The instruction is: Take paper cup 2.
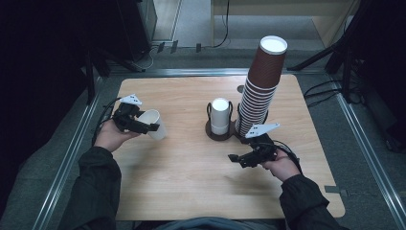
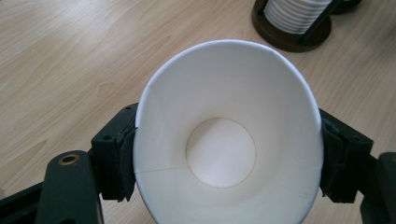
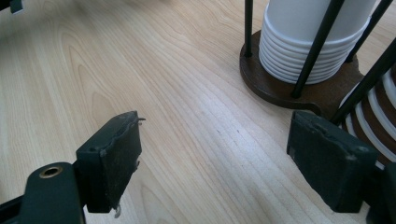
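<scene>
The left hand-held gripper (image 2: 229, 163) grips a white paper cup (image 2: 229, 135) w/ its black pads on both sides. The cup is smooth & round, tipped on its side, mouth to the camera, held over the left part of the pale wood counter (image 1: 191, 163). The right hand-held gripper (image 3: 224, 163) is wide open, nothing in it, near a dark round holder (image 1: 221, 135) w/ a short white cup stack (image 1: 220, 115) & a tall brown cup stack (image 1: 261, 86).
</scene>
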`<state>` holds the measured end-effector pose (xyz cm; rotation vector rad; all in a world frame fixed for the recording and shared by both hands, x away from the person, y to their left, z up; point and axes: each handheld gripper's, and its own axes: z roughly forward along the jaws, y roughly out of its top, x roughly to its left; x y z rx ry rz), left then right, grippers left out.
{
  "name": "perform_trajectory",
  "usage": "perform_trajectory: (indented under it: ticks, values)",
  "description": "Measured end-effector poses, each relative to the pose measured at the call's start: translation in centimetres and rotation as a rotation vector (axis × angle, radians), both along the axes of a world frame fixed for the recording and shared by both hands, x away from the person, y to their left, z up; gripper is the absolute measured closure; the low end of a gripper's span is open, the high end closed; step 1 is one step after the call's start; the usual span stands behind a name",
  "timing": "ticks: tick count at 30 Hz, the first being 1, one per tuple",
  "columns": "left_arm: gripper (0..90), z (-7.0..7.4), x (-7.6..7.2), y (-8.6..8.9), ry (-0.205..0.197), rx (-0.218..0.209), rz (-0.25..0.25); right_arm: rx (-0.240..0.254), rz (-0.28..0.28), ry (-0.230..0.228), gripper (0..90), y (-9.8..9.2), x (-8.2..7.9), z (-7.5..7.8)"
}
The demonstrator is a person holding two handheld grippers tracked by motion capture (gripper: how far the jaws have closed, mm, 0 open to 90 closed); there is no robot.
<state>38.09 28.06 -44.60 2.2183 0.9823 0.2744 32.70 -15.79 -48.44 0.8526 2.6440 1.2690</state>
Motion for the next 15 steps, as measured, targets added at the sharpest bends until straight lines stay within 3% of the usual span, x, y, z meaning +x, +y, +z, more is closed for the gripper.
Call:
perform_trajectory:
  ticks: [9,11,15]
  values:
    - [21.3,-1.0,0.8,0.8,-0.002,0.06,0.073,-0.003,-0.006,0.003,18.2,-0.2,-0.1,-0.2]
    - [20.9,-1.6,1.3,0.9,0.019,0.085,0.1,-0.004,-0.012,0.007,18.2,-0.2,-0.1,-0.2]
    - [20.1,-2.0,1.6,1.0,0.022,0.101,0.113,-0.003,-0.013,0.006,18.2,-0.3,-0.1,-0.2]
